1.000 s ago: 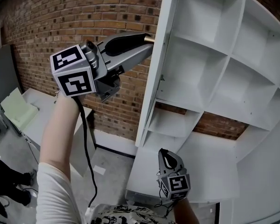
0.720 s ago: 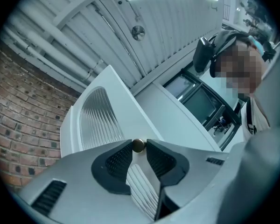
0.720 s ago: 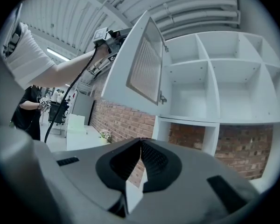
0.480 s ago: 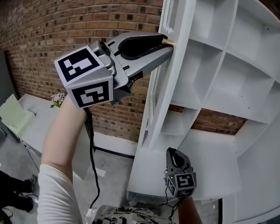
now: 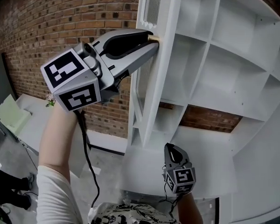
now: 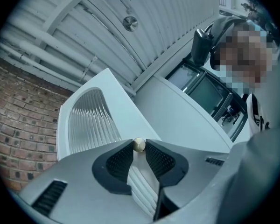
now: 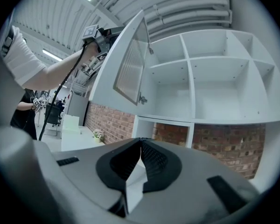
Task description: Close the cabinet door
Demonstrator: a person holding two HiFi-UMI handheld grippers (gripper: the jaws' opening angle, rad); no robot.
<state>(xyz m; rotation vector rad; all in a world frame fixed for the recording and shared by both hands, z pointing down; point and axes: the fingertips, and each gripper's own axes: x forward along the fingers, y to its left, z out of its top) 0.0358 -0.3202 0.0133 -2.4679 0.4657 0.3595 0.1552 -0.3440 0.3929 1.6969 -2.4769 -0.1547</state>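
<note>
The white cabinet door (image 5: 161,78), a frame around a ribbed glass panel (image 6: 91,120), stands partly open at the left of the white cabinet (image 5: 210,55) with its bare shelves. My left gripper (image 5: 151,37) is held high at the door's free edge, and its jaws have just been closing. Its pads now press on the small brass knob (image 6: 138,144) on both sides. My right gripper (image 5: 171,147) hangs low in front of the cabinet, shut and with nothing in it. From the right gripper view the door (image 7: 130,64) angles out from the shelves (image 7: 214,78).
A brick wall (image 5: 60,22) runs behind and left of the cabinet. At the far left stands a white table (image 5: 25,125) with a green sheet and a small plant (image 5: 50,101). A black cable (image 5: 86,148) hangs from the left gripper. A person (image 6: 252,78) stands behind.
The door has swung toward the cabinet front with the left gripper on its knob, and more of its ribbed face shows. The right gripper has stayed low, shifting slightly.
</note>
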